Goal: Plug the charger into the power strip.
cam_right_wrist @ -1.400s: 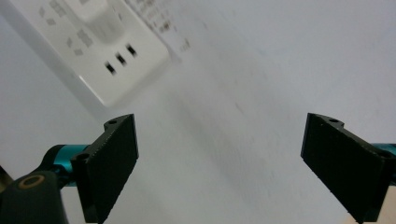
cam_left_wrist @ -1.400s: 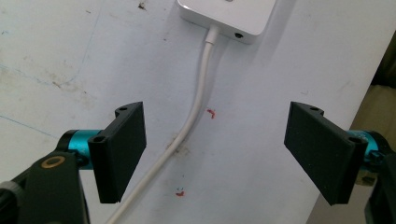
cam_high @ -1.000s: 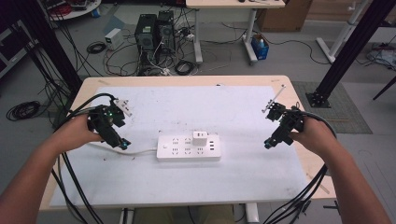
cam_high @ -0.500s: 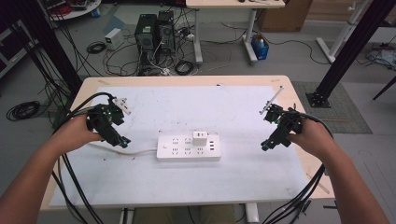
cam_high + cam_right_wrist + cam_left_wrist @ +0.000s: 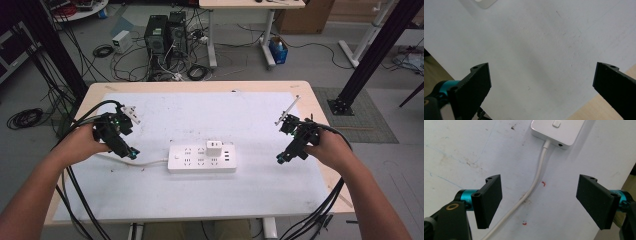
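Between grippers, power strip (image 5: 201, 157) lengthwise left-right

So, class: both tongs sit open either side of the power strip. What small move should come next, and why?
Probably close the left tongs on the strip's white cable to steady it. That cable runs on the mat between their open jaws. The right tongs are open over bare mat, apart from the power strip and its white charger.

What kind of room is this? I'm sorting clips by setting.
Probably a lab or workshop: desktop computer towers stand on the floor amid loose cables, black metal frame posts flank the table, and a power strip lies on it.
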Tool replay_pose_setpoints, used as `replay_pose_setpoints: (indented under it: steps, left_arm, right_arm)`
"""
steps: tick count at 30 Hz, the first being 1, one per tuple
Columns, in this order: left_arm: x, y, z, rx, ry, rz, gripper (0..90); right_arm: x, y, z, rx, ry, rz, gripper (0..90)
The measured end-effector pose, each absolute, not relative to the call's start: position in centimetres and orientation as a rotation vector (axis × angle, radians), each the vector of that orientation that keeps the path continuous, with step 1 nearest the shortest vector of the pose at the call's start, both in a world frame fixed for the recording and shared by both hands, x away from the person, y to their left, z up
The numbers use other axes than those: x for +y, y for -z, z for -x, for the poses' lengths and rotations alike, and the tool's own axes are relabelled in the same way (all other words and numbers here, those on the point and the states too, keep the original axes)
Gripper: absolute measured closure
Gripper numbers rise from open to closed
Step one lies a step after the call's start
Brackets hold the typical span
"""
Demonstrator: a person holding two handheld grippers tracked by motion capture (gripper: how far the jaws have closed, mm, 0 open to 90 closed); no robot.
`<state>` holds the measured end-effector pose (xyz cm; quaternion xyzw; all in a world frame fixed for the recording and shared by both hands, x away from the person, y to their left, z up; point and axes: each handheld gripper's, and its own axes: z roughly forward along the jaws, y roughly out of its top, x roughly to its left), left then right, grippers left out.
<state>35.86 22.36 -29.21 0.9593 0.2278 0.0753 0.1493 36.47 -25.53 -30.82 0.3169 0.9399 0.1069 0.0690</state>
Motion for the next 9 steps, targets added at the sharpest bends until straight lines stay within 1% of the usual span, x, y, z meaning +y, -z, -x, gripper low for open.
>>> replay_pose_setpoints:
  steps: [9]
  left_arm:
    - [22.34, 29.27, -35.87, 0.656, -0.223, -2.765, 21.0]
  right_arm:
    - [-25.94, 30.84, -36.4, 2.819, -0.341, -0.961, 1.0]
